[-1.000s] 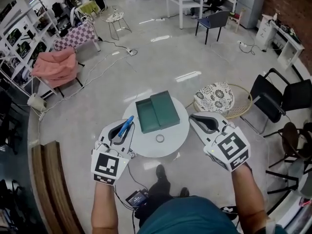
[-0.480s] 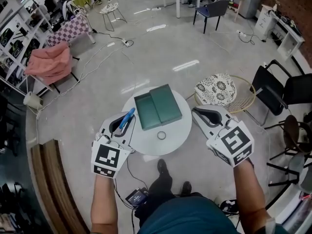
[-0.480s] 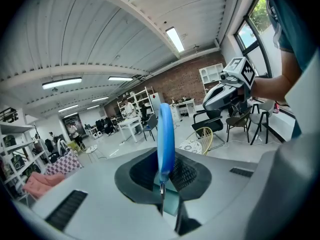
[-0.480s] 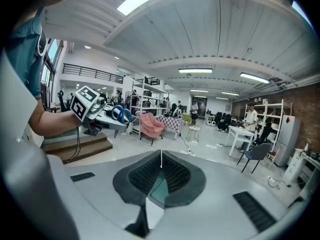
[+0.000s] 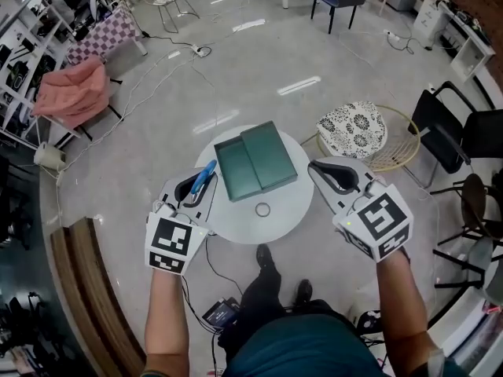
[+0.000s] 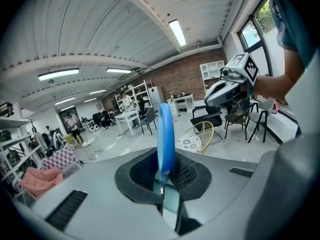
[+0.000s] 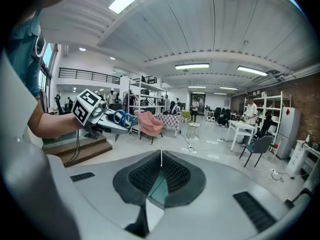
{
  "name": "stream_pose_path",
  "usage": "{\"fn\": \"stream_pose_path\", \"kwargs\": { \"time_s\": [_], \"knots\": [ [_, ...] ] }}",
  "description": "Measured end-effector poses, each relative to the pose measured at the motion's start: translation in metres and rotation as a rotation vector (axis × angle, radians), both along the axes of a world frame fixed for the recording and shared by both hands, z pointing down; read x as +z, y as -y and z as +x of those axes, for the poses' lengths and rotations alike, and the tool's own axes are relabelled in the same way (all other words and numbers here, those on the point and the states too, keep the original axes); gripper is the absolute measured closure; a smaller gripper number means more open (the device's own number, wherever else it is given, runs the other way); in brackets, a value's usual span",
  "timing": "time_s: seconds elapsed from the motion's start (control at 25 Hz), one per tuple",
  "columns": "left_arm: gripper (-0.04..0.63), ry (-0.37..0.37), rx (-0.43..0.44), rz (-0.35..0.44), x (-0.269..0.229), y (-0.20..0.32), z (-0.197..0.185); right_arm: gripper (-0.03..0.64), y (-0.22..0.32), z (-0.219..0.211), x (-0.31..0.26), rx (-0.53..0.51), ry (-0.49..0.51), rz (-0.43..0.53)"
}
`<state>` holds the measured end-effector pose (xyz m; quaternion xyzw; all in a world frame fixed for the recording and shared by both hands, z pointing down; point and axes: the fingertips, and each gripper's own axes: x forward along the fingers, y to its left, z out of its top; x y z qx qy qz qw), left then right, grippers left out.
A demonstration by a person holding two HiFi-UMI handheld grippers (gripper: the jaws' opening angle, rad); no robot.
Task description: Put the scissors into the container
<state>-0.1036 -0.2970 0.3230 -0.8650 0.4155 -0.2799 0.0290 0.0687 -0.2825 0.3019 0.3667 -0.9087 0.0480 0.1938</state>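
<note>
A dark green container [image 5: 255,160] lies on the round white table [image 5: 236,220], with an open tray on its left and a flat lid part on its right. My left gripper [image 5: 201,185] hovers over the table's left edge, shut on the blue-handled scissors [image 5: 206,172]. In the left gripper view the blue handle [image 6: 165,134] stands upright from the closed jaws of that gripper [image 6: 161,184]. My right gripper [image 5: 314,166] is at the table's right edge, shut and empty, its jaws together in the right gripper view [image 7: 161,160]. That view also shows the left gripper [image 7: 97,119] carrying the scissors [image 7: 120,117].
A small ring [image 5: 262,209] lies on the table in front of the container. A wicker chair with a patterned cushion [image 5: 354,141] stands just right of the table, and black chairs [image 5: 456,136] stand further right. A wooden bench [image 5: 86,289] is on the left, with cables across the floor.
The whole scene has slid a little upward in the head view. Both grippers keep their places beside the table, and the scissors stay in the left one.
</note>
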Motion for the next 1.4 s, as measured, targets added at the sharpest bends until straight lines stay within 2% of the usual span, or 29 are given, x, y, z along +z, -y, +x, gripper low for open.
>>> {"fn": "stream_pose_path", "kwargs": {
  "time_s": [0.8,1.4],
  "knots": [
    [0.543,0.008,0.001,-0.145,0.143,0.089,-0.023,0.578,0.075,-0.029,0.118,0.017,0.002,-0.116],
    [0.543,0.011,-0.006,-0.268,0.244,0.123,-0.033,0.578,0.092,-0.038,0.199,0.034,-0.005,-0.211]
  ]
}}
